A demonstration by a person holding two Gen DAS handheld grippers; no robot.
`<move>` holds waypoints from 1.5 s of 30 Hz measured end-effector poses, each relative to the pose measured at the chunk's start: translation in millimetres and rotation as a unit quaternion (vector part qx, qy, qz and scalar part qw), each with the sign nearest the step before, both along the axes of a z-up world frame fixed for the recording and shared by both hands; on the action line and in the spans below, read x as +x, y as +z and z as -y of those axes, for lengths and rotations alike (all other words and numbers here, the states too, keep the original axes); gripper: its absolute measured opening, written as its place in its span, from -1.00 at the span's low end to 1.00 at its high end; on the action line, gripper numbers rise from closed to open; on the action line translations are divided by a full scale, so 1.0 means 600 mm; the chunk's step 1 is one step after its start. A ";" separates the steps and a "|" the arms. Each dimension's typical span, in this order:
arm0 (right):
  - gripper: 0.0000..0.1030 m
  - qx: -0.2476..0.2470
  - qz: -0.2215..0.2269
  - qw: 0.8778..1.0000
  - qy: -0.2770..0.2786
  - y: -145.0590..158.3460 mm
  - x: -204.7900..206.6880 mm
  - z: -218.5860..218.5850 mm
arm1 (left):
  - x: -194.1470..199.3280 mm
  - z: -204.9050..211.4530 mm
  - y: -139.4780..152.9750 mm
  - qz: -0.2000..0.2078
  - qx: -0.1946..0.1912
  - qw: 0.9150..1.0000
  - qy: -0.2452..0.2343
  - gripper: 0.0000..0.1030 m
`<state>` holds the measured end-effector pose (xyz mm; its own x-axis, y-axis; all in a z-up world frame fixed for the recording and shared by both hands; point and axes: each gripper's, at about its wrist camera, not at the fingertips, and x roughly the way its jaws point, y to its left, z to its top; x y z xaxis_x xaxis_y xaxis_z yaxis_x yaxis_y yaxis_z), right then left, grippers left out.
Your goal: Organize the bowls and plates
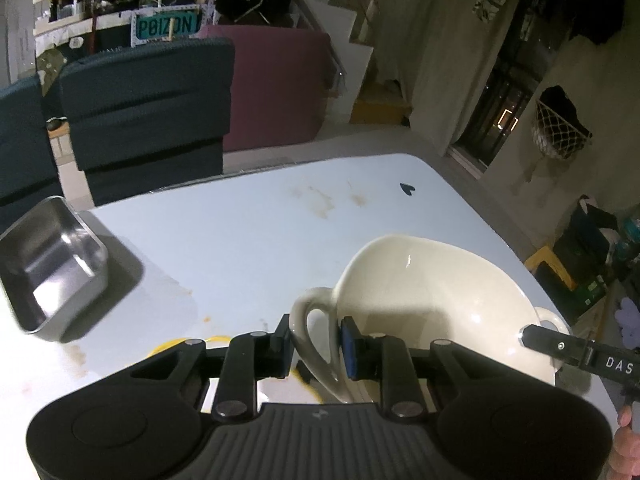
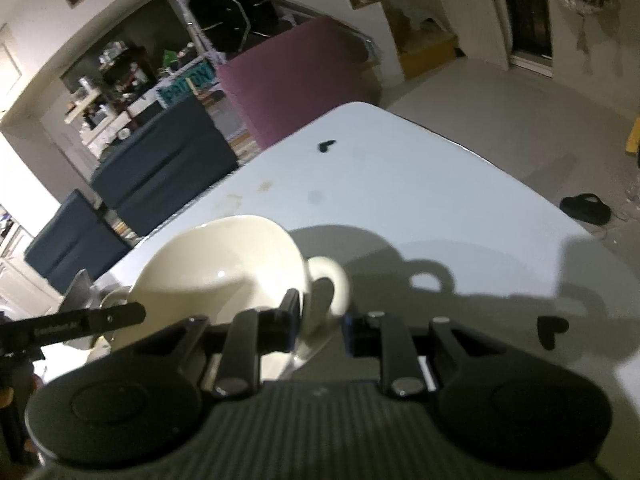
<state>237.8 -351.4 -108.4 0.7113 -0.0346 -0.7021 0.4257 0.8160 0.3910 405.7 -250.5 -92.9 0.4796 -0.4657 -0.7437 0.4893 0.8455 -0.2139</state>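
Observation:
A cream bowl (image 1: 432, 292) with a loop handle on each side is held between both grippers, tilted, just over the white table (image 1: 248, 232). My left gripper (image 1: 316, 340) is shut on the bowl's left handle (image 1: 310, 316). In the right wrist view my right gripper (image 2: 320, 316) is shut on the bowl's other handle (image 2: 334, 280), and the bowl (image 2: 224, 264) throws a shadow to its right on the table (image 2: 420, 200). One finger (image 1: 536, 338) of the right gripper shows at the bowl's far rim. The left gripper's finger (image 2: 116, 317) reaches in from the left.
A square steel tray (image 1: 52, 264) stands on the table's left side. A yellow rim (image 1: 216, 339) peeks out below the bowl. Dark blue chairs (image 1: 148, 112) line the far edge. A black slipper (image 2: 586, 209) lies on the floor to the right.

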 end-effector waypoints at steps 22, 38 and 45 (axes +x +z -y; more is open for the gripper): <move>-0.51 -0.008 0.050 0.994 0.095 0.071 -0.057 -0.083 | -0.152 -0.194 0.104 0.015 -0.004 0.996 0.089 -0.51; -0.50 -0.027 0.062 0.982 0.174 0.085 -0.072 -0.135 | -0.269 -0.326 0.127 0.031 0.000 0.988 0.148 -0.51; -0.50 -0.029 0.065 0.976 0.207 0.085 -0.065 -0.158 | -0.309 -0.384 0.129 0.036 0.003 0.983 0.179 -0.50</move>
<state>198.6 -256.6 -57.7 0.7556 0.2380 -0.6103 0.0042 0.9299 0.3678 220.3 -20.0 -15.7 0.6629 -0.2534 -0.7045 0.1741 0.9674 -0.1842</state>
